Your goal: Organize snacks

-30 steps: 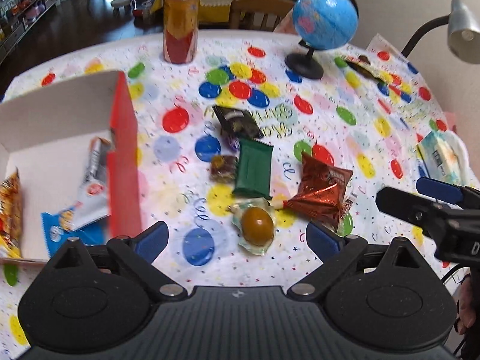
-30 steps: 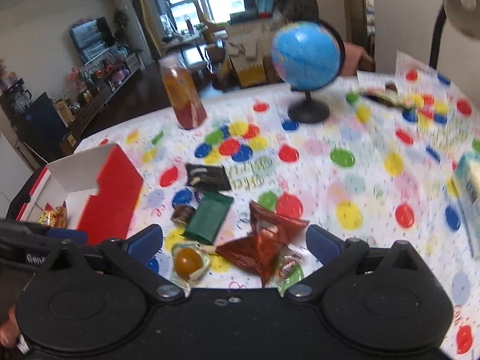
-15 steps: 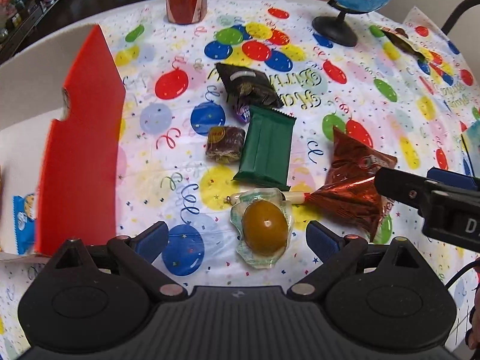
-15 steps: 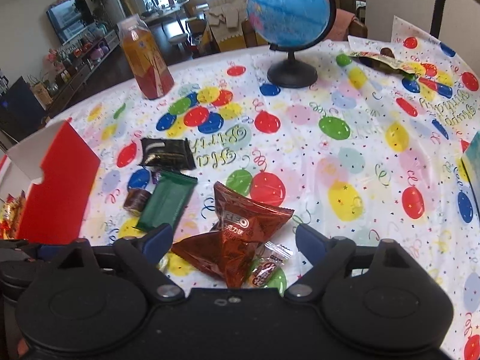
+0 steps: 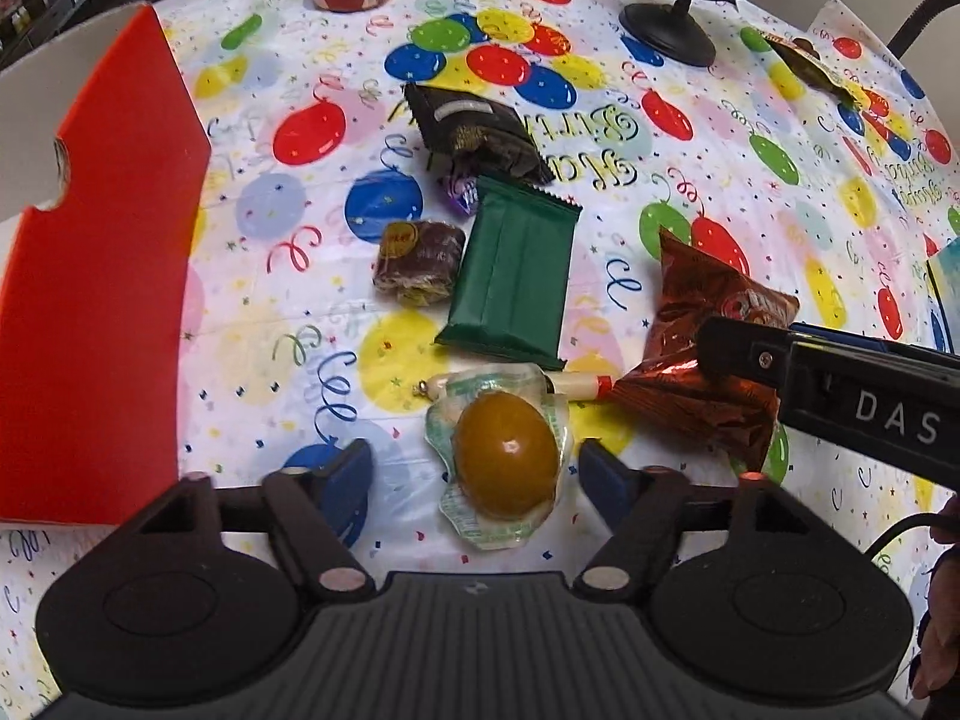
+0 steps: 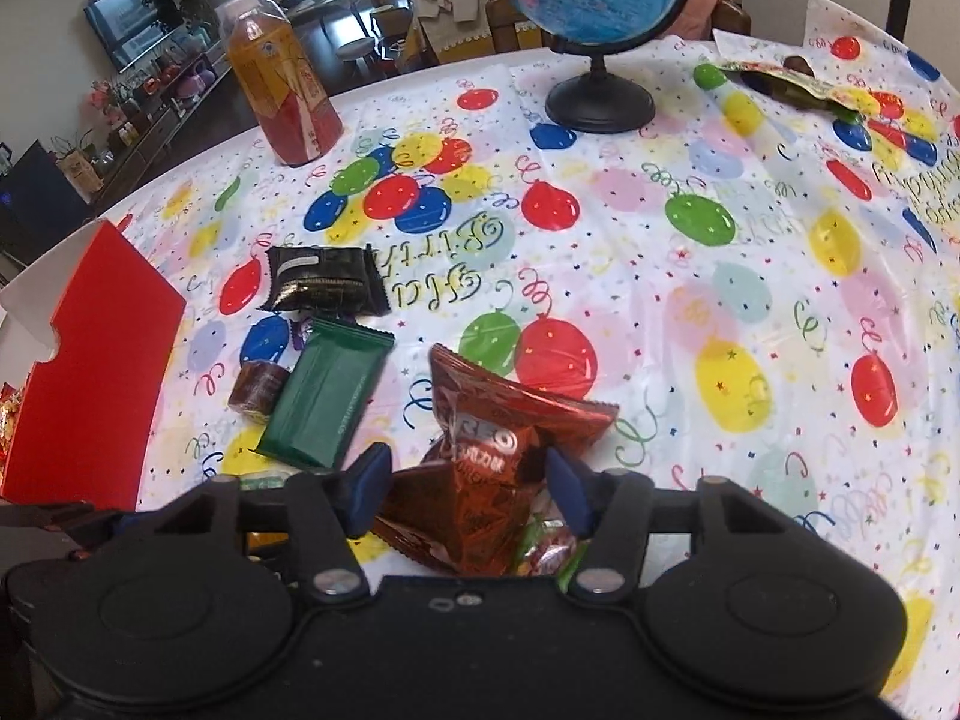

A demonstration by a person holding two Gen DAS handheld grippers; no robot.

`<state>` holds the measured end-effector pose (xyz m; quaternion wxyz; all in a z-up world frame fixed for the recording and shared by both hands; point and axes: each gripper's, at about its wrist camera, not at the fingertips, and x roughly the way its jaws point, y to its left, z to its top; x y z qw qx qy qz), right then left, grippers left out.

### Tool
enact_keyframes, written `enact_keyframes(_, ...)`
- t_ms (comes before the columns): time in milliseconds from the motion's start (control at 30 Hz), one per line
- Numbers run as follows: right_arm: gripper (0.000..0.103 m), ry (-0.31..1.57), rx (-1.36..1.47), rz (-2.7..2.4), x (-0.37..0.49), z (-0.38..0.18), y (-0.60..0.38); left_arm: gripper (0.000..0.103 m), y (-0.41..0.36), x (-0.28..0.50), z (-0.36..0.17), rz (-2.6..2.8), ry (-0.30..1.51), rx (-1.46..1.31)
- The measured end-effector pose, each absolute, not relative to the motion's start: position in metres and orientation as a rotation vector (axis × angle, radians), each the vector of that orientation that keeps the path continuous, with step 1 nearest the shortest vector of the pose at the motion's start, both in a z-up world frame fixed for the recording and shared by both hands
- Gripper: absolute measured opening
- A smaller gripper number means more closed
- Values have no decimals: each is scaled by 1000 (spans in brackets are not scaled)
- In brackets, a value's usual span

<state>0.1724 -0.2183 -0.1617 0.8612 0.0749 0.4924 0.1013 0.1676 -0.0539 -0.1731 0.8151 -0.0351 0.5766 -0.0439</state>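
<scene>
My left gripper [image 5: 477,471] is open, low over the table, its blue fingertips either side of a clear-wrapped brown egg [image 5: 504,453]. My right gripper [image 6: 465,495] is open, its fingertips straddling a red foil snack bag [image 6: 492,456]; the bag also shows in the left wrist view [image 5: 702,354], with the right gripper's black body over its right end. A green bar [image 5: 513,276], a small brown cake [image 5: 417,261], a black packet [image 5: 474,132] and a thin sausage stick [image 5: 576,385] lie between. The red box [image 5: 102,276] stands at the left.
A juice bottle [image 6: 282,102] and a blue globe on a black stand [image 6: 600,36] stand at the back of the balloon-print tablecloth [image 6: 750,300]. An opened wrapper [image 6: 792,81] lies at the back right. A small wrapped candy [image 6: 549,546] lies under the red bag.
Both grippers moved forward and down. The left one closed in around the egg and the right one around the red bag; both jaws have narrowed but stay open.
</scene>
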Motion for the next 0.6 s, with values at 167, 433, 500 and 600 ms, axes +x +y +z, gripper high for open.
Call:
enact_keyframes(167,39,1023,156,205,172,-161,-220,48,-53,168,-174,-118,1239,-106)
enact_keyframes(433,21,1009,145,215,169,-157,-217,40,-49,168,-172,-128,1244,-119)
enact_keyframes(500,17,1003,141,218,167,-155,-217,40,-47,167,-171,-123,1241,-123)
enact_keyframes(600,17,996,150,224,163,-152,-217,40,-43,164,-166,-123,1232,-133)
